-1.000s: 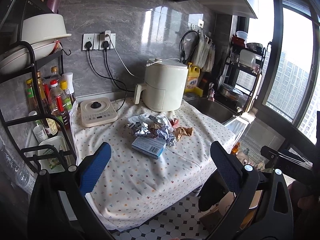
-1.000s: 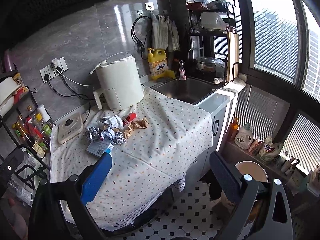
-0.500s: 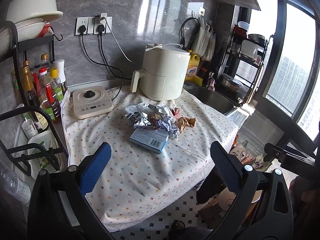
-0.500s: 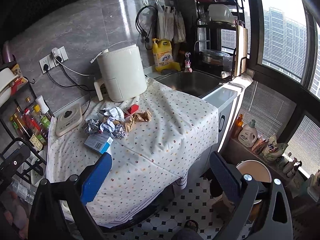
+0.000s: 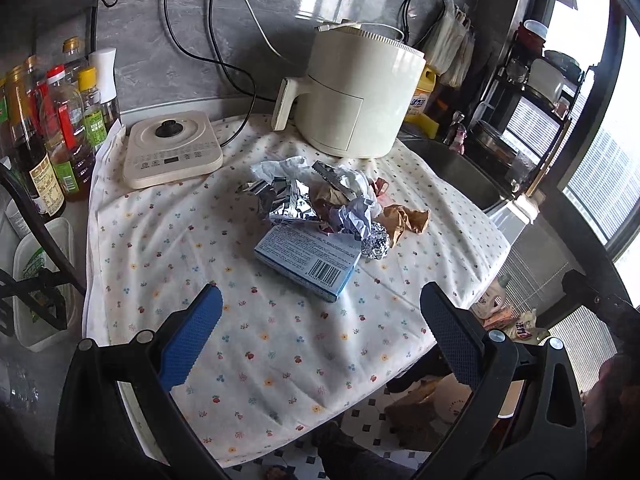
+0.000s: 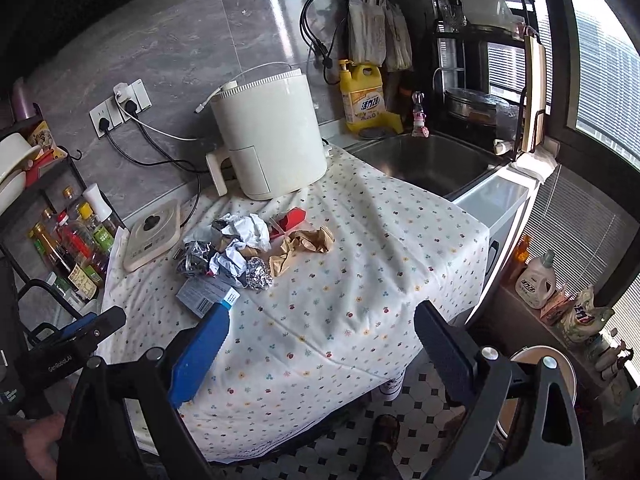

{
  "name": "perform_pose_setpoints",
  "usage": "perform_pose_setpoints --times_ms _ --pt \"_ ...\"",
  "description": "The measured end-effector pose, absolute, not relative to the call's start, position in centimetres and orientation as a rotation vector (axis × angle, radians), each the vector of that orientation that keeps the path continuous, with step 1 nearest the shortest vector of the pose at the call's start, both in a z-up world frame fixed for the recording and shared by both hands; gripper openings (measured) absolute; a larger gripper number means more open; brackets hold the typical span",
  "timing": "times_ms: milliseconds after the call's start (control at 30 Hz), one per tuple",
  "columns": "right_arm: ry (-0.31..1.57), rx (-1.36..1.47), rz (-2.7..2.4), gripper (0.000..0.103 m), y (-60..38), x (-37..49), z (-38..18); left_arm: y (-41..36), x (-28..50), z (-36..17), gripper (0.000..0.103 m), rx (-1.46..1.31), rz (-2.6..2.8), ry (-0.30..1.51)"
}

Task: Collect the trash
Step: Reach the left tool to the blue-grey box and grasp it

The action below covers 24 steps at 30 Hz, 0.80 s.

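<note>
floral worktop (image 5: 168,240) w/ trash pile (image 5: 320,204) looms closer than 1 s ago; left hand-held gripper (image 5: 320,322) & right hand-held gripper (image 6: 322,344) both wide, empty.

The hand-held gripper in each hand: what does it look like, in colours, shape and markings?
The left hand-held gripper and the right hand-held gripper look alike: a black frame with silver screws, one finger with a blue textured pad, the other with a black textured pad. In the right wrist view, the left one's black body bears white lettering, too small to read surely.
</note>
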State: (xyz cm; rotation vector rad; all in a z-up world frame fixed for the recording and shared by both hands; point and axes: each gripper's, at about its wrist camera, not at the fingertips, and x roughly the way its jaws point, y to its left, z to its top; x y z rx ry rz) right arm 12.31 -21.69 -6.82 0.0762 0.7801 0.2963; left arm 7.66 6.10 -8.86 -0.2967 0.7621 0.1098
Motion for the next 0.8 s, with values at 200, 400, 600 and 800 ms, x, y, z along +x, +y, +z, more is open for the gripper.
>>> perform_pose_setpoints --times_ms 200,400,600,800 --pt "0.833 0.048 0.338 0.082 -20.9 16.4 -8.7 5.9 12.1 -12.4 0.098 -0.347 0.189 0.848" --pt "0.874 0.045 0.319 0.089 -21.3 20.0 -10.4 5.1 16.3 -15.8 0.098 -0.378 0.244 0.925" --pt "0.912 0.045 0.318 0.095 -21.0 23.0 -12.2 4.5 19.3 -16.9 0.098 -0.327 0.313 0.962" --pt "0.943 0.030 0.345 0.095 -19.7 25.2 -13.2 4.6 21.4 -17.7 0.098 -0.320 0.361 0.993"
